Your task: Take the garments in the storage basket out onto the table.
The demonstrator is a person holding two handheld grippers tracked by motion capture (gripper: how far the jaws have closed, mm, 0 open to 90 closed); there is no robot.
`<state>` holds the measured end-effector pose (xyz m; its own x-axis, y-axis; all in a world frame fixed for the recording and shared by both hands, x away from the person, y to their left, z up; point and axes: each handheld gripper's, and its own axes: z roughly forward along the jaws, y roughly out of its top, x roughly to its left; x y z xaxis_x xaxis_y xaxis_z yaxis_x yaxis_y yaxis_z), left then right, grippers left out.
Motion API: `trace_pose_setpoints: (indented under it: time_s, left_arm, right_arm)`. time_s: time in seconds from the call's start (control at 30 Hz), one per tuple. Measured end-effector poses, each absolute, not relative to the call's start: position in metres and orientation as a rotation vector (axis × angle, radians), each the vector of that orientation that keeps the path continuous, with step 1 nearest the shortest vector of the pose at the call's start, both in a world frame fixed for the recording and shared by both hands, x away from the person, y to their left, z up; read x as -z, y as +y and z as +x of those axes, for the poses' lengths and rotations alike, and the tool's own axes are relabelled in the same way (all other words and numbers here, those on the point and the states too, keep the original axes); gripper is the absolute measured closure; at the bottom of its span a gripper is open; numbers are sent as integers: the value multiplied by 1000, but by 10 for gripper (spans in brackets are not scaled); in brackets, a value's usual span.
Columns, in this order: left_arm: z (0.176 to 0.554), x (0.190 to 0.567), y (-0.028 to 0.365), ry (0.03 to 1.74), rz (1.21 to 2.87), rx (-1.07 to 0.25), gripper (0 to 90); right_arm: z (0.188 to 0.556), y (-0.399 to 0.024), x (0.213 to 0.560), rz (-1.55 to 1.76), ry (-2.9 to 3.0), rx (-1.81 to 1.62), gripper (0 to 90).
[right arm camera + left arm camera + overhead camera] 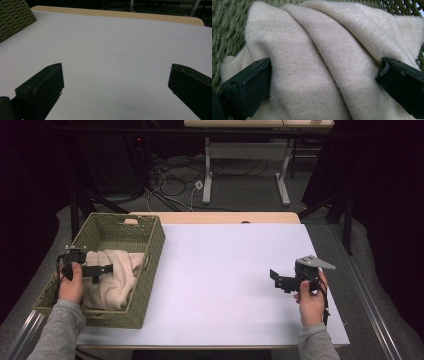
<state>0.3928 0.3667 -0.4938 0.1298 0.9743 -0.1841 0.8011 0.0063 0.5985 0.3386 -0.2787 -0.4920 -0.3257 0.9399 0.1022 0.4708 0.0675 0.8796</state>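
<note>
Cream knitted sweater [112,277] lies bunched inside the green woven basket [150,245]; the left tool [324,75] spreads wide over it, while the right tool [277,279], also wide, hovers well apart from the basket.

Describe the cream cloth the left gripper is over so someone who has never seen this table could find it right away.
Start at the white table top and go to its left edge, where a green woven basket sits. Inside it lies a bunched, soft cream knitted cloth, with the open left gripper over it. It is the one pale, folded fabric there, set against the basket's coarse green weave.
</note>
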Motion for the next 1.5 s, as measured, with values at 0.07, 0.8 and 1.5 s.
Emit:
trace_pose_setpoints:
  time_s: [0.07, 0.8, 1.5]
  left_arm:
    - [394, 494, 366, 1705, 1846, -377, 3]
    - [399, 500, 361, 1743, 1897, -345, 0]
    - [413, 509, 360, 1663, 1923, -247, 194]
  right_arm:
    - [338, -279, 492, 1401, 1856, -1193, 0]
    - [341, -278, 497, 1424, 1872, -1183, 1]
    - [344, -276, 499, 1422, 1894, -1193, 6]
